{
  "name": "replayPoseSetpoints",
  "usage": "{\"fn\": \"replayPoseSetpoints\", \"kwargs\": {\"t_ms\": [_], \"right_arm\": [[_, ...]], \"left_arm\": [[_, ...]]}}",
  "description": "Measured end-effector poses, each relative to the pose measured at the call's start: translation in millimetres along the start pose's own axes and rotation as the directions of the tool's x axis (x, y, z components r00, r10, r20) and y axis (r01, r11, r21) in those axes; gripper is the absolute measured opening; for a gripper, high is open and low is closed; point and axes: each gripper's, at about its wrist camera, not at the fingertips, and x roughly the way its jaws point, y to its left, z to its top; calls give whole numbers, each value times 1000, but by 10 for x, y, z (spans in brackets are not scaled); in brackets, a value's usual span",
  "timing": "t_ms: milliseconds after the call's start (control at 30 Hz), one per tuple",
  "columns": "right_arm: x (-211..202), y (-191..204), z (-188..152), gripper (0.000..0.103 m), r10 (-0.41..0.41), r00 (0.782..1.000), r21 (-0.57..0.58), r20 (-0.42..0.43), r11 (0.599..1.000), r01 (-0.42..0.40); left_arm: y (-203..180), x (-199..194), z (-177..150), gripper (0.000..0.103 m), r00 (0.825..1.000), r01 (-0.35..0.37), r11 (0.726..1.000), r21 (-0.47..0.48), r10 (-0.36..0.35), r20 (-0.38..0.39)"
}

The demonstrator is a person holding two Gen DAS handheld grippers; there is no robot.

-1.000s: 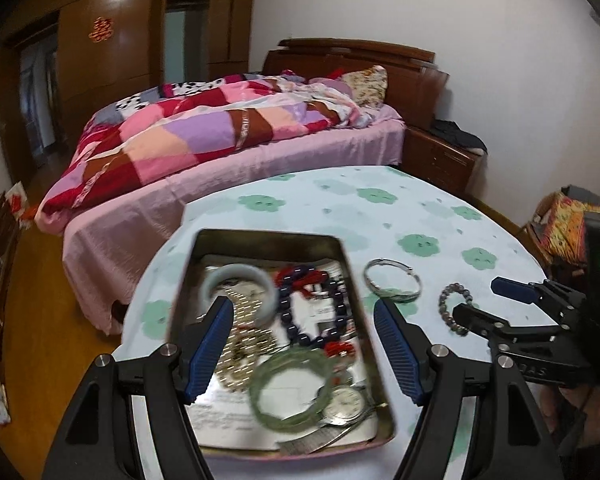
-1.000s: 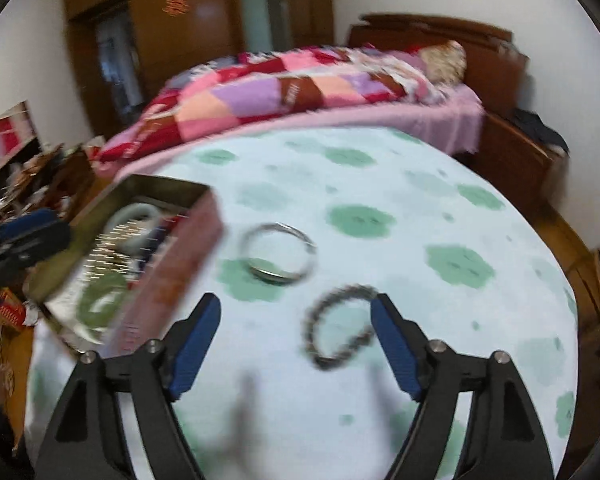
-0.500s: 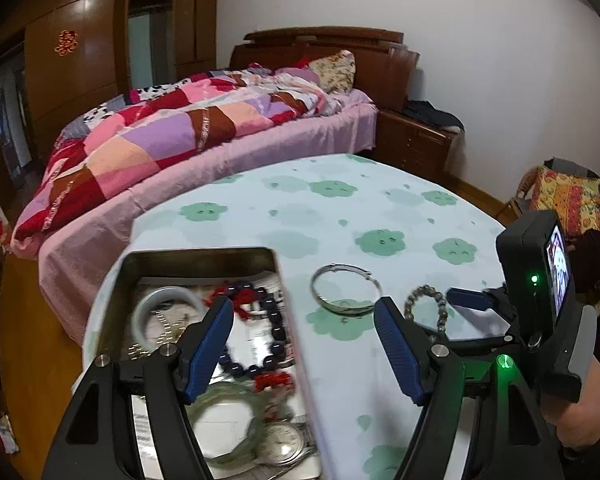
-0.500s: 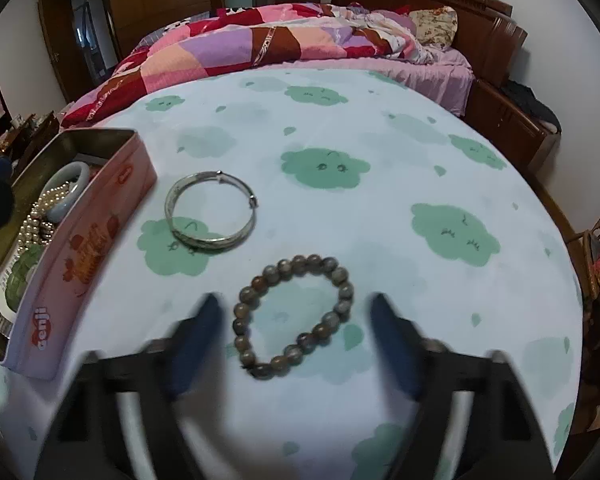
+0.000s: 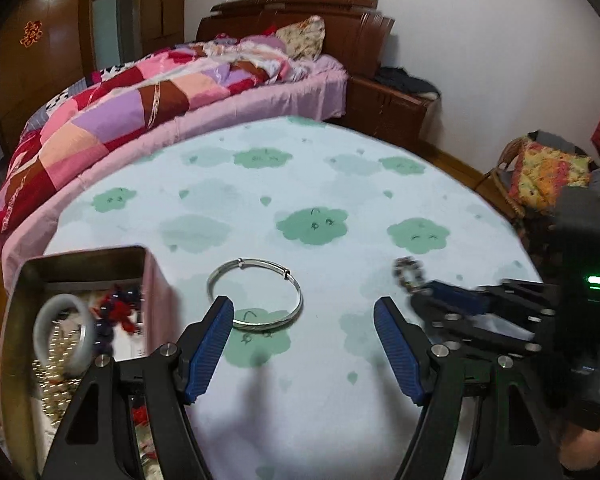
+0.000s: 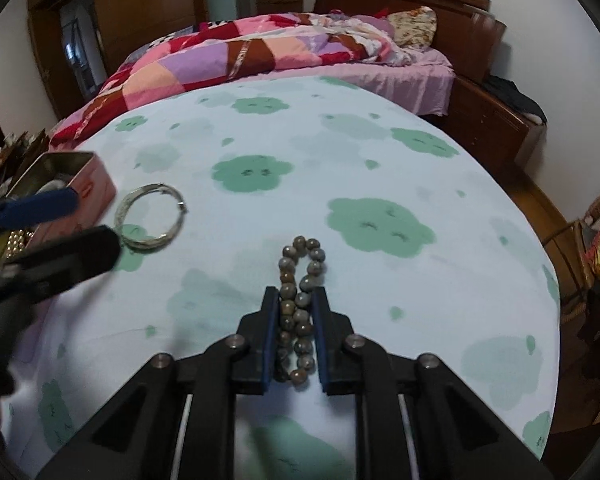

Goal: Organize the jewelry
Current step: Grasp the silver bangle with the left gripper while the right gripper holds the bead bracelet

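My right gripper (image 6: 296, 300) is shut on a grey-brown bead bracelet (image 6: 300, 276), squeezed into a long loop between the pads just above the cloth; it also shows in the left wrist view (image 5: 409, 276). My left gripper (image 5: 303, 312) is open and empty, hovering over a silver bangle (image 5: 255, 298) that lies flat on the table; the bangle also shows in the right wrist view (image 6: 150, 216). A pink metal tin (image 5: 156, 280) at the left holds a pale jade bangle (image 5: 62, 332), pearls and red-and-dark beads.
The round table (image 6: 340, 152) has a white cloth with green cloud prints. A bed with a patchwork quilt (image 5: 140, 100) stands behind it. A wicker chair with a bright cushion (image 5: 548, 172) is at the right, beyond the table edge.
My right gripper has closed on the bead bracelet, which lay as an open ring before. My left gripper has swung right, from over the tin to over the silver bangle.
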Motion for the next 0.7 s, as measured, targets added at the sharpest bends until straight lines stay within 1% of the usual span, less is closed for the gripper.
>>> {"fn": "replayPoseSetpoints", "kwargs": {"t_ms": [33, 100, 167, 233, 333, 400, 467, 533, 633, 700], "right_arm": [[-9, -41, -6, 18, 6, 1000, 14, 4, 1000, -6], [-33, -120, -28, 18, 16, 1000, 46, 14, 999, -17], [-39, -122, -24, 18, 17, 1000, 50, 20, 999, -18], [-39, -99, -14, 18, 13, 1000, 41, 23, 999, -14], [-48, -98, -14, 18, 20, 999, 36, 31, 999, -21], [-46, -131, -15, 18, 30, 999, 48, 33, 998, -31], [-51, -160, -25, 18, 37, 999, 56, 36, 998, -39], [-47, -159, -23, 18, 37, 999, 54, 34, 998, -39], [-48, -158, -23, 18, 37, 999, 54, 36, 998, -39], [-45, -159, -20, 18, 40, 999, 57, 33, 998, -42]], "left_arm": [[-4, 82, 9, 73, 1000, -1, 1000, -5, 1, -19], [15, 227, 22, 73, 998, -30, 999, -26, 28, -48], [42, 333, 33, 73, 997, -34, 999, -42, 31, -73], [66, 413, 39, 73, 995, -53, 997, -51, 49, -84], [70, 501, 45, 73, 994, -63, 996, -57, 58, -94], [61, 536, 50, 73, 994, -73, 996, -50, 69, -89], [27, 566, 63, 73, 993, -84, 996, -22, 82, -85], [0, 574, 61, 73, 996, -57, 998, -3, 57, -68], [-79, 551, 7, 72, 998, -45, 998, 54, 48, -45], [-94, 524, -14, 69, 999, -25, 998, 65, 27, -34]]}}
